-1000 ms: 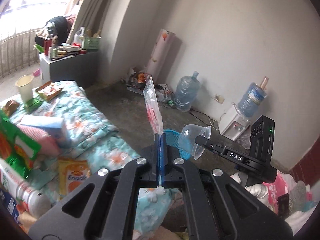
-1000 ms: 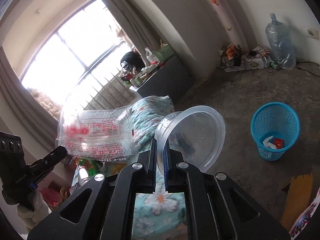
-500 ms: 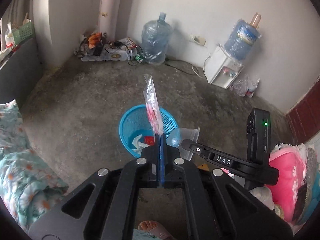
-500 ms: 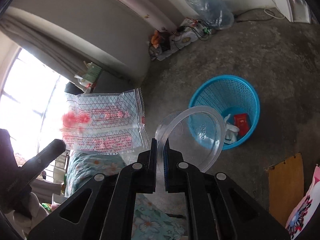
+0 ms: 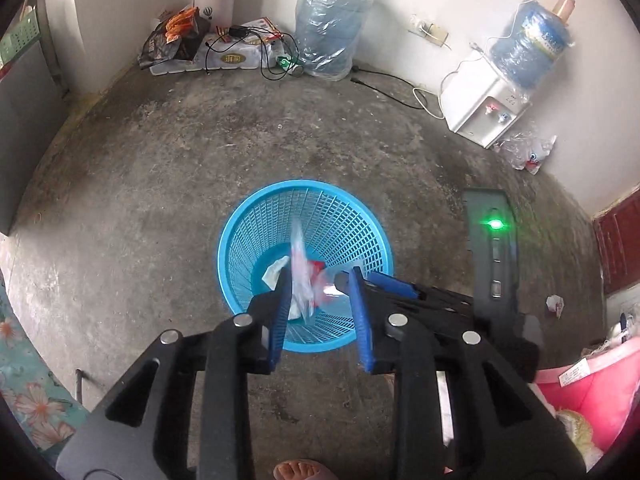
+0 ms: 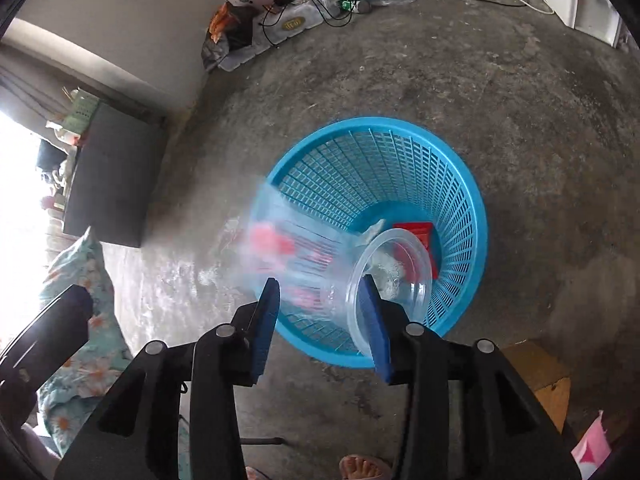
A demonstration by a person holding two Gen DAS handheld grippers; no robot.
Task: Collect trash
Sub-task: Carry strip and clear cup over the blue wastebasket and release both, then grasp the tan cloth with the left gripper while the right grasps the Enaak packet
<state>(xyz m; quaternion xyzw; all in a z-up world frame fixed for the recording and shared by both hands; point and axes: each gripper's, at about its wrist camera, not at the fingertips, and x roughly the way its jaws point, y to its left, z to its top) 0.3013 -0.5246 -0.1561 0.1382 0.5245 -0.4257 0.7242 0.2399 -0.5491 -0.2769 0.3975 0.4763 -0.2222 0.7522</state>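
With both the left gripper (image 5: 322,312) and the right gripper (image 6: 322,322) spread wide above the blue mesh basket (image 5: 240,224), the blurred plastic wrapper (image 5: 300,276) and clear plastic cup (image 6: 390,276) are seen mid-drop, and the light wrapper, caught near the rim, is judged liable to drift onto the concrete floor (image 5: 160,184).

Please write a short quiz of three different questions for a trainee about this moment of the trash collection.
1. True or false: the left gripper is clamped on the plastic wrapper.
2. Which object is beside the right gripper, over the blue basket?
A. a clear plastic cup
B. a glass bottle
C. a paper box
3. Fill in: inside the basket, a ____ coloured piece of trash already lies.

Key:
1. False: its jaws stand open and the blurred wrapper is loose between them.
2. A, the clear plastic cup.
3. Red: the red piece.
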